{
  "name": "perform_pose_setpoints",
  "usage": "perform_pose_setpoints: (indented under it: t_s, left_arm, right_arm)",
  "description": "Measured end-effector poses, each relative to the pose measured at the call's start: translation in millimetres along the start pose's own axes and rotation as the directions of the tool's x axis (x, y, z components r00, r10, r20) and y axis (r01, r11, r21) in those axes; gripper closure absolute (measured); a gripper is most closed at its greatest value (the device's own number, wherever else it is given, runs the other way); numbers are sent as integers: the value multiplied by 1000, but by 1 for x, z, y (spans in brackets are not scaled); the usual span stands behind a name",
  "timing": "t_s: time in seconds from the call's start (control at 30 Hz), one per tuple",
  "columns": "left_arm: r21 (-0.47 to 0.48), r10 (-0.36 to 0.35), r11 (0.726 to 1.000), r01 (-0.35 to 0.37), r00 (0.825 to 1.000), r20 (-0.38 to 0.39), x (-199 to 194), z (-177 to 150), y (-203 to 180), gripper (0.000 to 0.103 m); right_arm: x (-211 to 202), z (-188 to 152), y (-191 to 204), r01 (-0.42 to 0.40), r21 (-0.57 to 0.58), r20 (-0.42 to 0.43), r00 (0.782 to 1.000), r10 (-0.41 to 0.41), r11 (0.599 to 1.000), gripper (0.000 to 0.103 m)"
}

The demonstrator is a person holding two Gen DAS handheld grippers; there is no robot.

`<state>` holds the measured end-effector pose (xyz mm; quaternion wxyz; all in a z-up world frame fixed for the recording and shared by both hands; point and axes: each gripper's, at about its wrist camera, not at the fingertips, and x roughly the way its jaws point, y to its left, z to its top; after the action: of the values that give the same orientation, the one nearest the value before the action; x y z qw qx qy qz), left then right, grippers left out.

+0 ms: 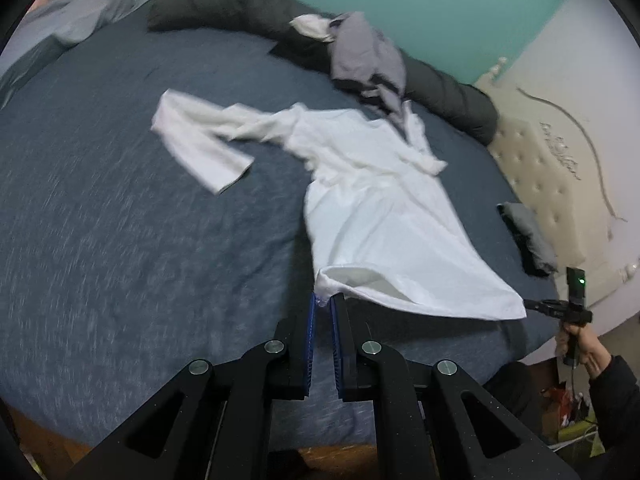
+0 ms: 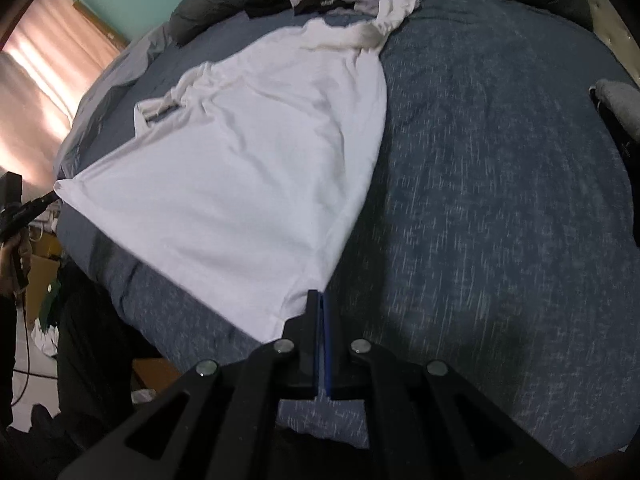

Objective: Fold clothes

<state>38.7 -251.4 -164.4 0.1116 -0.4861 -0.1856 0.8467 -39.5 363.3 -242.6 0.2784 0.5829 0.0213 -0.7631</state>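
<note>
A white long-sleeved shirt [image 1: 380,208] lies spread on the blue bed [image 1: 120,240], its hem towards me. My left gripper [image 1: 326,300] is shut on the left hem corner. My right gripper [image 1: 534,304], held by a hand [image 1: 580,344], pinches the other hem corner, so the hem is stretched between the two. One sleeve [image 1: 196,140] lies bent out to the left; the other is bunched near the collar. In the right wrist view, the right gripper [image 2: 319,295] is shut on the shirt [image 2: 248,152], and the left gripper [image 2: 42,202] holds the far corner.
A heap of grey and white clothes [image 1: 364,56] rests on a dark rolled duvet [image 1: 440,88] at the back of the bed. A folded dark and grey item [image 1: 528,236] lies near the cream tufted headboard [image 1: 552,168]. Bare blue bedding [image 2: 500,200] stretches right of the shirt.
</note>
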Motion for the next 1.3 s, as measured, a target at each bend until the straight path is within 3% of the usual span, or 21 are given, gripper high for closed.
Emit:
perform_pose_setpoints:
  t_s: [0.1,0.27,0.4,0.47,0.57,0.63,0.67,0.7,0.87,1.03,1.3]
  left_arm:
    - [-39,20,999,-22,999,-42,13,-11,17,103]
    - [-97,48,994,-59,993,-107,33,-27,42,103]
    - [-79,51,995,-59,994,-98,36,-16,37,102]
    - [-46,58,997,-63,994,-98,44,0,27,100]
    - [-8,55,998,-56,994,-93,61,29,13,86]
    - [15,36,999,-35,995,-91,79,56,2,74]
    - [28,31,999,-29,995,-94,88,67,-2,74]
    - [46,31,999,-26,995,-98,98,81,-8,74]
    - [116,27,993,-16,995,-93,152,157,-31,72]
    - [156,29,988,-15,996,-83,208,228,-38,62]
    - [212,53,977,-32,994,-91,295,308,-48,58]
  right_arm:
    - [17,-10,-5,-1,25,-34,999,2,1000,103]
    - [28,-14,-10,-21,56,-37,999,23,998,103]
    - [24,0,-10,-32,59,-6,999,33,998,102]
    - [24,15,-6,-33,45,13,999,33,998,102]
    - [28,41,3,-33,15,40,999,32,999,99]
    - [32,63,8,-32,-6,63,997,32,999,86]
    - [35,76,10,-35,-13,75,997,36,999,71]
    - [39,89,11,-42,-18,85,995,43,999,63]
    - [63,156,6,-48,-15,120,991,49,999,62]
    - [86,233,-12,-34,-1,172,985,33,999,56]
    - [116,326,-30,-19,-3,234,972,19,1000,51]
